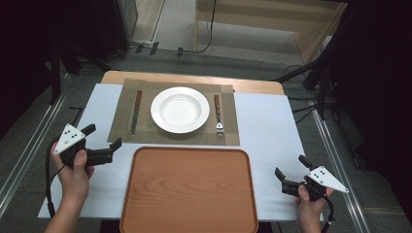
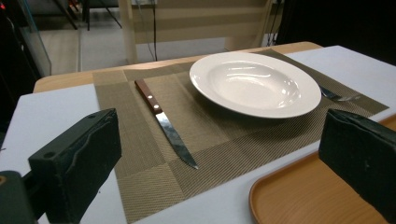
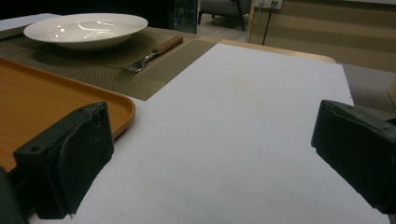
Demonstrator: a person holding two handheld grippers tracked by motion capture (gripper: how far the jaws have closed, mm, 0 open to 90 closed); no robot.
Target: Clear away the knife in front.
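While both grippers hover with fingers spread and empty, the left gripper (image 1: 103, 141) sits nearest the knife (image 2: 166, 122), which lies flat on the placemat (image 2: 224, 140) left of the plate (image 2: 254, 83). The thin blade could slip from the fingers or drag the mat. The right gripper (image 1: 289, 173) waits over bare counter (image 3: 243, 121), near the tray (image 1: 189, 189); a hasty reach for the fork (image 3: 149, 57) could knock the plate.

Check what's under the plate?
The plate sits on a woven mat, with a knife and fork on the mat beside it. Anything beneath the plate itself is covered.
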